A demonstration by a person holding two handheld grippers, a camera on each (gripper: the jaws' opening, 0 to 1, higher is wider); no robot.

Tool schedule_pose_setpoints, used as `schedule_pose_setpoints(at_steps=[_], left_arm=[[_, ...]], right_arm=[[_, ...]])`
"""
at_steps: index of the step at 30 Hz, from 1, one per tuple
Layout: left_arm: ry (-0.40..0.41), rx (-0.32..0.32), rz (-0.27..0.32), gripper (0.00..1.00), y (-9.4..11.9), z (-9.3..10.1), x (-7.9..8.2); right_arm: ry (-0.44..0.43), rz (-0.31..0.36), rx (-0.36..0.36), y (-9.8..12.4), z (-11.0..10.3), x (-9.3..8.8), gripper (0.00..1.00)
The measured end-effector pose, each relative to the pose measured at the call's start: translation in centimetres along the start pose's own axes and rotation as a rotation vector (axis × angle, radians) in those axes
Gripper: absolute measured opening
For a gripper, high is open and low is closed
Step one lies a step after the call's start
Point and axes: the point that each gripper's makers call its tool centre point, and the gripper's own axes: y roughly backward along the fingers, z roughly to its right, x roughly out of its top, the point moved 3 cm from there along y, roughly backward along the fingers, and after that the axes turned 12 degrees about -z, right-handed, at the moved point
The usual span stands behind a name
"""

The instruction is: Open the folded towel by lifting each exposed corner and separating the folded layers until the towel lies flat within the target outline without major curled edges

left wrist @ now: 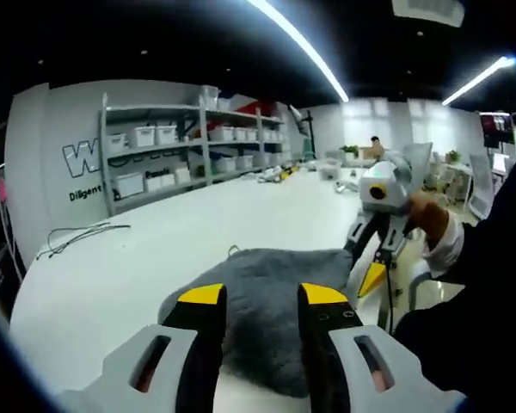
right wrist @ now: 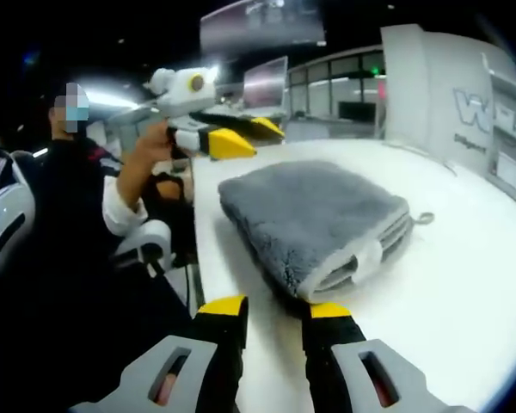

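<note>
White tabletop [left wrist: 198,224] carried the grey towel [right wrist: 314,219], folded in several layers, near the table edge closest to you. Your left gripper [left wrist: 262,297] hovered over the towel's near side with its yellow-tipped jaws spread and nothing between them. Your right gripper [right wrist: 275,307] sat just short of the towel's layered fold edge, jaws likewise apart and empty. Shelving [left wrist: 189,142] with white bins stood against the far wall, and a loose cable [left wrist: 82,234] lay on the table, well apart from the towel.
</note>
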Motion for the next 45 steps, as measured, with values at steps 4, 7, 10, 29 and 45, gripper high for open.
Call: schedule_pose_setpoints(at_steps=[4,7,10,29,45], left_arm=[[-0.050,-0.032,-0.002,0.35,-0.5,1.2,0.6],[-0.081,-0.054,-0.007,0.35,-1.0,2.1,0.7],[-0.097,-0.064,-0.020,0.37,-1.7,2.5,0.5],[-0.267,-0.116,-0.025,0.48,-4.2,6.6,0.5],[-0.367,-0.048,0.011,0.40,-5.1,7.8,1.2]], right_arm=[[0.001,0.000,0.010,0.1,-0.2,0.1,0.22],[0.003,-0.002,0.014,0.1,-0.3,0.1,0.22],[0.003,-0.003,0.017,0.1,-0.4,0.1,0.22],[0.002,-0.009,0.032,0.0,-1.1,0.1,0.21],[-0.005,-0.009,0.029,0.0,-1.2,0.0,0.20]])
